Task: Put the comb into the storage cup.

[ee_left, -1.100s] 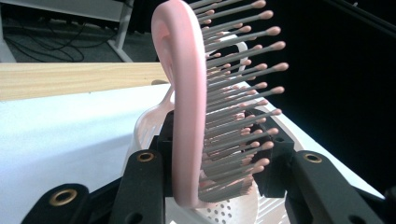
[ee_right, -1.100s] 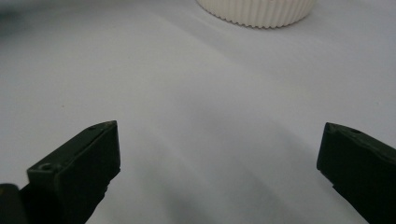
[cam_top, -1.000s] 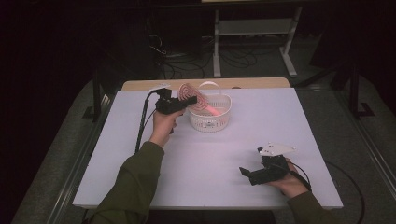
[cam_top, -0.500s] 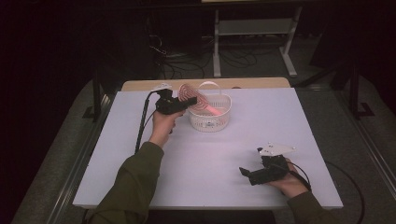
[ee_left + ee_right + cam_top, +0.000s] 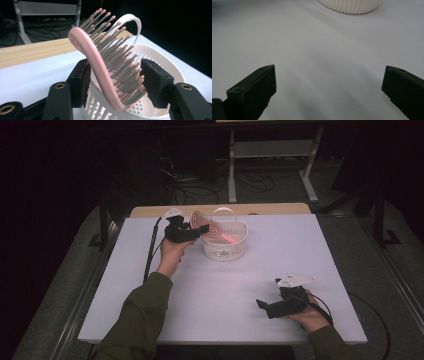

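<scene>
A pink hairbrush [image 5: 202, 223] with grey, pink-tipped bristles [image 5: 117, 55] stands tilted in a white slotted basket [image 5: 225, 251], head up over the rim [image 5: 170, 65] and handle down inside. My left gripper [image 5: 192, 231] is at the basket's left rim with the brush head between its jaws. The jaws have just been opening, and the pads [image 5: 155, 82] sit loosely beside the brush back and the bristle tips. My right gripper [image 5: 262, 306] rests low at the table's front right, open wide [image 5: 329, 82] over bare white tabletop.
The basket's white hoop handle [image 5: 130, 18] arches behind the brush. The basket's base [image 5: 352, 6] lies far ahead of the right gripper. A wooden strip [image 5: 150, 211] edges the table's far side. Beyond it, cables and a metal stand [image 5: 270, 150] are on the dark floor.
</scene>
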Demonstrator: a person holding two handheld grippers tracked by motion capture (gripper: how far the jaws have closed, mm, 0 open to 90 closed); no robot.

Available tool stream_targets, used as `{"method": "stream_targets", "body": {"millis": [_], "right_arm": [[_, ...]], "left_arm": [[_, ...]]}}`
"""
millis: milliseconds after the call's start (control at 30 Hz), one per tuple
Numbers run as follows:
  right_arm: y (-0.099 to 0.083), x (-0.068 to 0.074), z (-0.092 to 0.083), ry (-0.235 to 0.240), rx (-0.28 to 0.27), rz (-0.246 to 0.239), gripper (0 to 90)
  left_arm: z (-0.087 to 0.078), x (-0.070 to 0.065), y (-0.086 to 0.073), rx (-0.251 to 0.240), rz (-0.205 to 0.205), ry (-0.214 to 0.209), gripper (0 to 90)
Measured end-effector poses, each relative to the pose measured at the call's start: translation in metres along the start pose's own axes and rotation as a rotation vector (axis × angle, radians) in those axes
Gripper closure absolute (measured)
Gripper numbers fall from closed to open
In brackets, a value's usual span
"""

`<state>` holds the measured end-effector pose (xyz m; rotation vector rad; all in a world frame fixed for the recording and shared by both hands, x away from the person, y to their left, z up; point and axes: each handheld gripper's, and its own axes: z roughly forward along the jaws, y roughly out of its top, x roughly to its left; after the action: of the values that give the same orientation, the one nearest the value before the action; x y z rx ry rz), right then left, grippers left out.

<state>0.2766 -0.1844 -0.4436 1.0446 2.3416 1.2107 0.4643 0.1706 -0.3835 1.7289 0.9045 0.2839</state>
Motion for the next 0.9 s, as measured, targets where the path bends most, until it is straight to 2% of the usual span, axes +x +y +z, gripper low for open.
{"method": "stream_targets", "body": {"millis": [233,433,667,900], "right_arm": [[-0.0004,-0.0002,0.0001,-0.001,0.0,0.001,0.0],[-0.0001,-0.0004,0.0002,0.004,-0.001,-0.002,0.0],[-0.0033,-0.0029,-0.0018,-0.005,-0.004,0.009,0.0],[-0.0049,-0.0048,-0.004,-0.01,-0.007,0.019,0.0]], "left_arm": [[-0.0005,-0.0023,0.0007,0.003,0.044,0.018,36.3],[-0.0012,-0.0039,0.0003,0.018,0.079,0.026,27.7],[-0.0062,-0.0068,0.0029,0.022,0.116,0.044,14.8],[-0.0094,-0.0098,0.0038,0.04,0.179,0.04,3.0]]}}
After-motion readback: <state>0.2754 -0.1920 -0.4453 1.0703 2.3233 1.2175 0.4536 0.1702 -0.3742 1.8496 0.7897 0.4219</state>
